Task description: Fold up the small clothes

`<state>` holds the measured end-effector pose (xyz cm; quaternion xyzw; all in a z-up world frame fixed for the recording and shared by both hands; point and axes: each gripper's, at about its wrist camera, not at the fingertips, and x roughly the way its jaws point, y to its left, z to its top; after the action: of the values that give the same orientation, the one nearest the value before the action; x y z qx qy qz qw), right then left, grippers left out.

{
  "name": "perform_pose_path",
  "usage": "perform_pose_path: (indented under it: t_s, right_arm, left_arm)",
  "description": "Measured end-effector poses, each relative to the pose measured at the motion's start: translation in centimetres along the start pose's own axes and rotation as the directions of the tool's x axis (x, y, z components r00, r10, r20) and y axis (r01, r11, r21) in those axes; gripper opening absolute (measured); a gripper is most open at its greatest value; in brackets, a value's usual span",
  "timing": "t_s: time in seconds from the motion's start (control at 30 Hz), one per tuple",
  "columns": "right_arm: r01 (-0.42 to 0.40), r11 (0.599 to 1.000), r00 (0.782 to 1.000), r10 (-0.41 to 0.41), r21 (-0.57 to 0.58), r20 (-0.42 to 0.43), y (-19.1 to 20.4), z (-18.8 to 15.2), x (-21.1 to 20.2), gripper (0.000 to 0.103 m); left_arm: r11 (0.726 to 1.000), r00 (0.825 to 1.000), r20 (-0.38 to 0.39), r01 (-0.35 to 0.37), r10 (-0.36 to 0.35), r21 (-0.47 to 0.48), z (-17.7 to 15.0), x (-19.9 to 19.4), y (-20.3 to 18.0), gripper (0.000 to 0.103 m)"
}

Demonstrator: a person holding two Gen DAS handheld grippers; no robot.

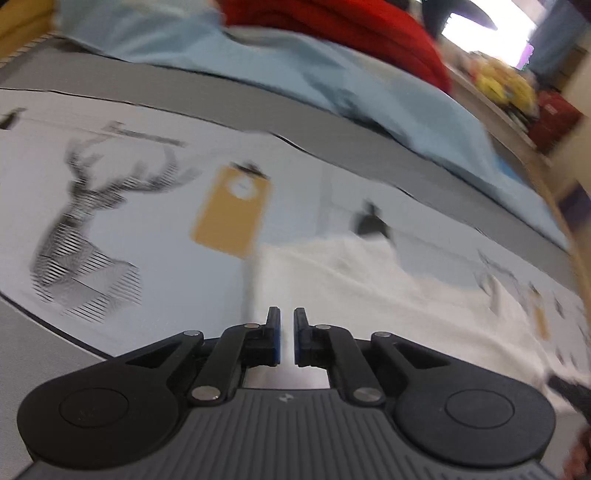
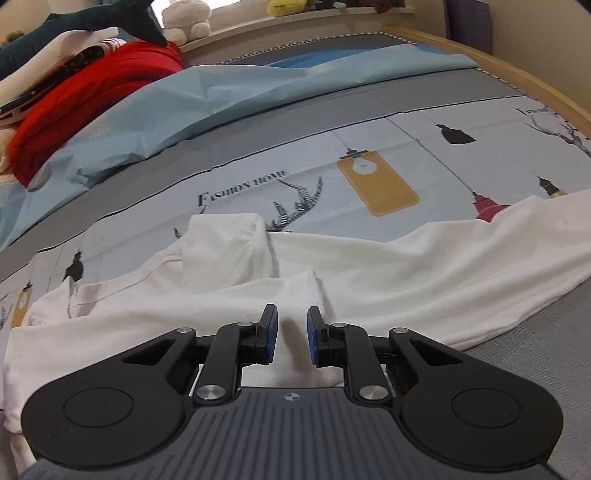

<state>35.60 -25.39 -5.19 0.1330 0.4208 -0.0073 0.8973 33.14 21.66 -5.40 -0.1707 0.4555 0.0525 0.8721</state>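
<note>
A white garment (image 2: 332, 266) lies spread across the printed bedsheet (image 2: 258, 173), with one sleeve (image 2: 225, 240) folded over near its far edge. My right gripper (image 2: 291, 325) hovers over the garment's near part, jaws a little apart with nothing between them. In the blurred left wrist view the same white garment (image 1: 369, 288) lies ahead and to the right. My left gripper (image 1: 287, 325) is at its left edge, jaws nearly closed with a narrow gap and nothing visibly held.
A light blue quilt (image 2: 177, 103) and a red blanket (image 2: 85, 96) are bunched at the far side of the bed. Plush toys (image 2: 184, 18) sit on the ledge behind. The wooden bed frame (image 2: 517, 62) runs along the right.
</note>
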Motion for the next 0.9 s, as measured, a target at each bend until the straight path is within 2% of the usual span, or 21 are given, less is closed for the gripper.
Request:
perform_pose_path:
  t_s: [0.1, 0.13, 0.17, 0.2, 0.27, 0.33, 0.4, 0.43, 0.47, 0.53, 0.63, 0.73, 0.8, 0.9]
  right_arm:
    - [-0.011, 1.000, 1.000, 0.011, -0.010, -0.016, 0.3, -0.1, 0.2, 0.018]
    - [-0.011, 1.000, 1.000, 0.011, -0.013, -0.024, 0.3, -0.1, 0.3, 0.018]
    - [-0.010, 1.000, 0.999, 0.009, -0.016, -0.033, 0.4, -0.2, 0.5, 0.018]
    - [-0.005, 1.000, 0.999, 0.004, -0.018, -0.043, 0.4, -0.3, 0.6, 0.018]
    - [0.016, 1.000, 0.998, -0.017, -0.022, -0.061, 0.4, -0.4, 1.0, 0.018]
    - [0.017, 1.000, 0.998, -0.018, -0.017, -0.067, 0.2, -0.5, 1.1, 0.018]
    - [0.013, 1.000, 0.998, -0.014, -0.018, -0.067, 0.1, -0.6, 1.1, 0.018]
    - [0.007, 1.000, 0.998, -0.009, -0.024, -0.069, 0.1, -0.6, 1.1, 0.018]
    - [0.003, 1.000, 0.997, -0.005, -0.028, -0.072, 0.2, -0.7, 1.1, 0.018]
    - [-0.001, 0.999, 0.996, -0.002, -0.035, -0.090, 0.2, -0.9, 1.3, 0.021]
    - [0.004, 0.999, 0.989, -0.012, -0.051, -0.148, 0.3, -1.3, 2.0, 0.023]
    - [0.028, 0.999, 0.987, -0.034, -0.042, -0.156, -0.1, -1.3, 1.7, 0.023]
    - [0.040, 0.999, 0.990, -0.042, -0.018, -0.138, -0.6, -1.0, 0.7, 0.023]
    - [0.019, 1.000, 0.996, -0.017, 0.022, -0.083, -1.7, -0.3, -1.6, 0.023]
  left_arm:
    - [0.997, 0.991, -0.135, 0.032, -0.021, 0.075, -1.5, 1.2, -0.2, 0.007]
    - [0.994, 0.979, -0.205, 0.005, 0.018, 0.110, -2.3, 2.3, 0.0, 0.007]
    - [0.987, 0.965, -0.249, -0.049, 0.086, 0.153, -3.0, 3.2, 0.3, 0.002]
    - [0.984, 0.963, -0.249, -0.056, 0.098, 0.169, -3.5, 3.5, 0.7, 0.002]
    - [0.991, 0.966, -0.246, -0.056, 0.084, 0.121, -3.1, 2.9, 1.1, 0.002]
    - [0.984, 0.976, -0.183, -0.086, 0.115, 0.157, -2.6, 1.5, 0.3, 0.003]
    - [0.983, 0.981, -0.163, -0.073, 0.101, 0.171, -2.5, 0.8, -0.2, 0.003]
    - [0.985, 0.980, -0.180, -0.056, 0.085, 0.162, -2.6, 1.0, -0.1, 0.004]
    - [0.983, 0.973, -0.206, -0.067, 0.101, 0.169, -2.8, 1.6, 0.0, 0.004]
    - [0.966, 0.958, -0.229, -0.116, 0.170, 0.231, -3.4, 2.7, 0.0, 0.004]
    - [0.958, 0.964, -0.185, -0.141, 0.190, 0.250, -3.5, 1.6, -1.1, 0.004]
    - [0.950, 0.973, -0.088, -0.184, 0.212, 0.253, -4.0, -1.5, -2.8, 0.011]
    - [0.946, 0.979, -0.024, -0.189, 0.202, 0.264, -4.6, -4.3, -4.4, 0.024]
    - [0.945, 0.983, 0.082, -0.182, 0.165, 0.272, -5.8, -8.7, -6.5, 0.036]
